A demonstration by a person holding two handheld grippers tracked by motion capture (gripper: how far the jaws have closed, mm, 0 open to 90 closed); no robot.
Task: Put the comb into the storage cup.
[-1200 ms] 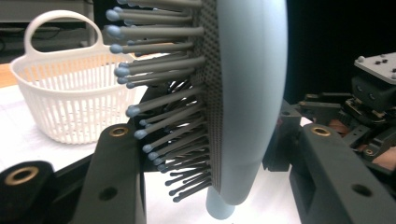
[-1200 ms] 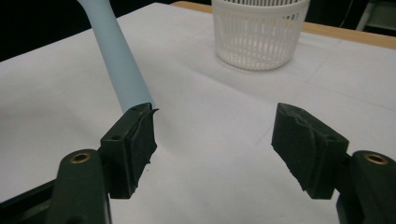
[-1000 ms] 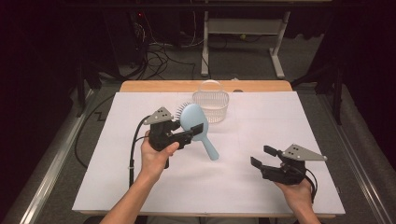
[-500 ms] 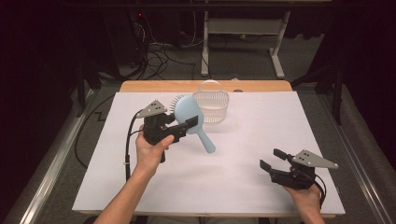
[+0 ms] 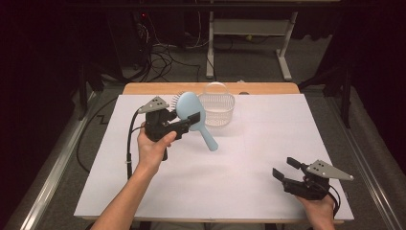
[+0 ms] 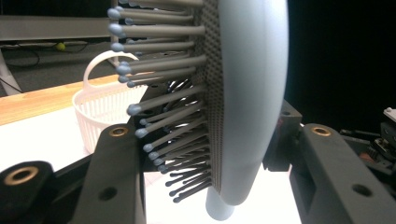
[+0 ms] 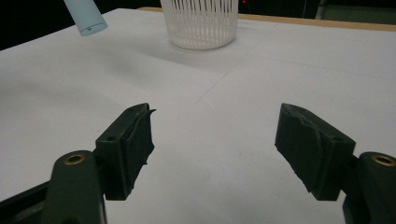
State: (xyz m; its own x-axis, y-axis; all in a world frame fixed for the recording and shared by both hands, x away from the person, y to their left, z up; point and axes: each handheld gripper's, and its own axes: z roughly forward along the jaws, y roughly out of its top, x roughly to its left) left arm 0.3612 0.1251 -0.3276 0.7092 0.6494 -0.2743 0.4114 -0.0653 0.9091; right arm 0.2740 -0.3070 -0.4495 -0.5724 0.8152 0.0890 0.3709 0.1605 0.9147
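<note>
A light blue hairbrush [image 5: 194, 117] hangs in the air over the white table, its handle slanting down to the right. My left gripper [image 5: 187, 120] is shut on the hairbrush's head; in the left gripper view the hairbrush [image 6: 243, 102] stands between the jaws with its grey bristles pointing left. A white slatted basket [image 5: 217, 109] with a hoop handle stands just right of the brush head, and it shows as the basket [image 6: 105, 109] behind the bristles. My right gripper [image 5: 286, 168] rests low near the table's front right, open and empty. Its view shows the basket [image 7: 201, 23] far ahead and the hairbrush handle's tip [image 7: 86, 16].
A white sheet [image 5: 258, 158] covers the table, with a wooden strip [image 5: 158, 89] along the far edge. Cables and a metal table frame [image 5: 249, 43] lie on the dark floor beyond. A cable trails from the left gripper down the table's left side.
The left hand has carried the hairbrush a little left and back. The right gripper has sunk and drifted right toward the table's front corner.
</note>
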